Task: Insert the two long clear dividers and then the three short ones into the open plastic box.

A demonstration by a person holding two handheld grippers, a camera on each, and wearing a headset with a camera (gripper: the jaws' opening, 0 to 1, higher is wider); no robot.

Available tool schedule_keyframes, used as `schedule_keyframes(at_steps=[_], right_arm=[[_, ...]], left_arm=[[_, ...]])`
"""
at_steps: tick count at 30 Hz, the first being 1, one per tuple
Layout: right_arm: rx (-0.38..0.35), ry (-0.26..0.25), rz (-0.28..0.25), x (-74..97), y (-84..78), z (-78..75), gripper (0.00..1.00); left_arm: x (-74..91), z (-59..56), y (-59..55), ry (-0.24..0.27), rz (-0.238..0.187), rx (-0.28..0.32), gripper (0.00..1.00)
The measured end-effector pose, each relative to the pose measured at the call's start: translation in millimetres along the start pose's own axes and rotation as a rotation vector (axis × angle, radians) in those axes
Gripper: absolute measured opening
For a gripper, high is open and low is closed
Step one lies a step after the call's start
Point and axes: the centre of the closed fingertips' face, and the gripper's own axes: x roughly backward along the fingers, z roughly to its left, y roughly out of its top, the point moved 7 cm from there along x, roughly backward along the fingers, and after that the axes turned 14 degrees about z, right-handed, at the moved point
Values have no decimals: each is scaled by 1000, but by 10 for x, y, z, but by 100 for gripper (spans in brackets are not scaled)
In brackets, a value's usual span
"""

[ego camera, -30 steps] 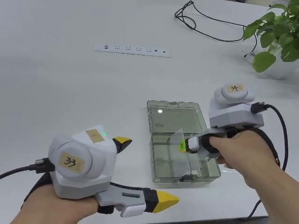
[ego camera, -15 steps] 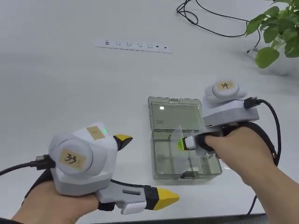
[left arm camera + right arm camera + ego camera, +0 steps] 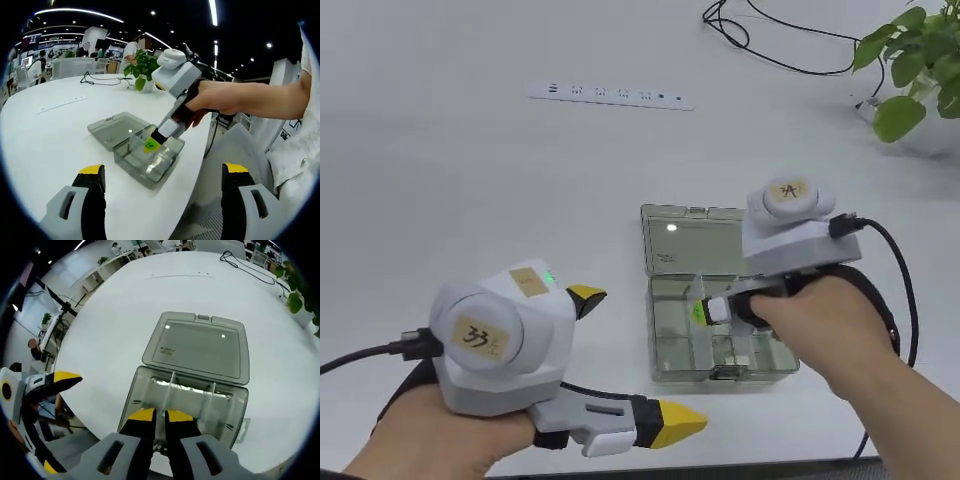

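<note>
The clear plastic box [image 3: 670, 322] lies open on the white table, its lid [image 3: 690, 240] flat behind it. My right gripper [image 3: 705, 312] reaches down into the box, shut on a clear divider [image 3: 694, 292] that stands upright inside. In the right gripper view the jaws [image 3: 160, 415] pinch this thin divider [image 3: 167, 390], which runs toward a long divider [image 3: 192, 386] lying across the box [image 3: 136, 390]. My left gripper [image 3: 632, 360] is held open at the near left, well apart from the box. The left gripper view looks between its open jaws [image 3: 163, 169] at the box [image 3: 132, 165] and the right gripper [image 3: 150, 146].
A white power strip [image 3: 610, 96] lies at the far side of the table. A black cable [image 3: 770, 45] and a potted plant [image 3: 920, 60] are at the far right. The table's front edge runs just below the box.
The right gripper has lowered the divider from a tilt above the box to upright inside it. The left gripper has stayed where it was.
</note>
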Motion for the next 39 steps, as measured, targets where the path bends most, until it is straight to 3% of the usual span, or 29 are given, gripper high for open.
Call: schedule_keyframes(at_steps=[16, 23, 27, 39], right_arm=[[-27, 52, -29, -102, -29, -43, 9], [-20, 97, -57, -93, -48, -55, 10], [-47, 162, -100, -25, -48, -58, 11], [-44, 261, -192, 309, -54, -102, 20]], left_arm=[[4, -13, 27, 7, 5, -1, 99], [31, -28, 34, 17, 8, 0, 99], [58, -35, 41, 29, 9, 2, 98], [139, -119, 86, 68, 0, 19, 98]])
